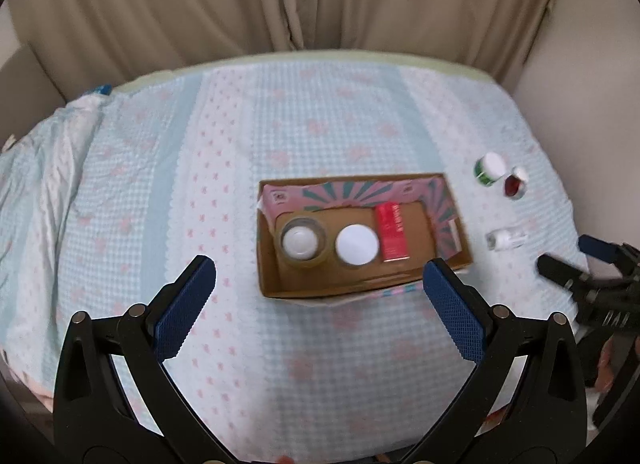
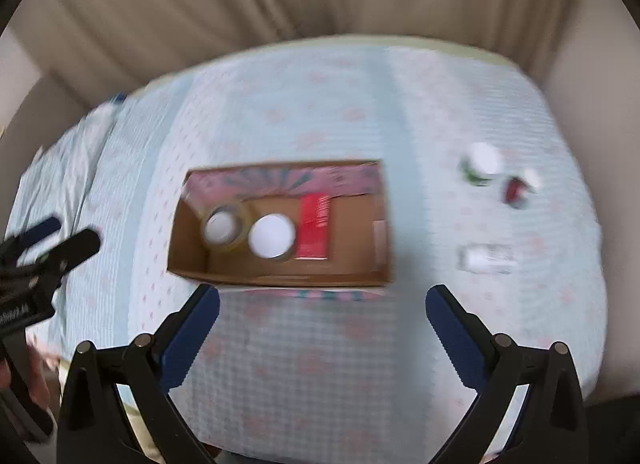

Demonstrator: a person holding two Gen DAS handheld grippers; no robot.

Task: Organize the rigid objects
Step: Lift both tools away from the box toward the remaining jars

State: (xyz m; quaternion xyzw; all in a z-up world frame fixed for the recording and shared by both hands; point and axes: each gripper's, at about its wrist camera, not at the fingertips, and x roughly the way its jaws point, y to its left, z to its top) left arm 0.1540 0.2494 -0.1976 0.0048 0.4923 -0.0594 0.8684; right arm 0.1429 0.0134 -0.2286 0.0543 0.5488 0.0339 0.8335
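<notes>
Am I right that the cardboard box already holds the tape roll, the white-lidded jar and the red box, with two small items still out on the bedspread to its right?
Not quite: three items remain right of the cardboard box, per the left wrist view. The rest holds.

The left gripper (image 1: 320, 276) is hovering over the patterned bedspread (image 1: 160, 183), its blue pads wide apart and empty. A cardboard box (image 1: 276, 280) is holding a tape roll (image 1: 303, 240), a white-lidded jar (image 1: 357, 244) and a red carton (image 1: 393, 232). Three small containers are lying right of it: green (image 1: 490, 168), red (image 1: 516, 183), white (image 1: 505, 239). The right gripper (image 1: 568, 260) is showing at the frame's edge.
</notes>
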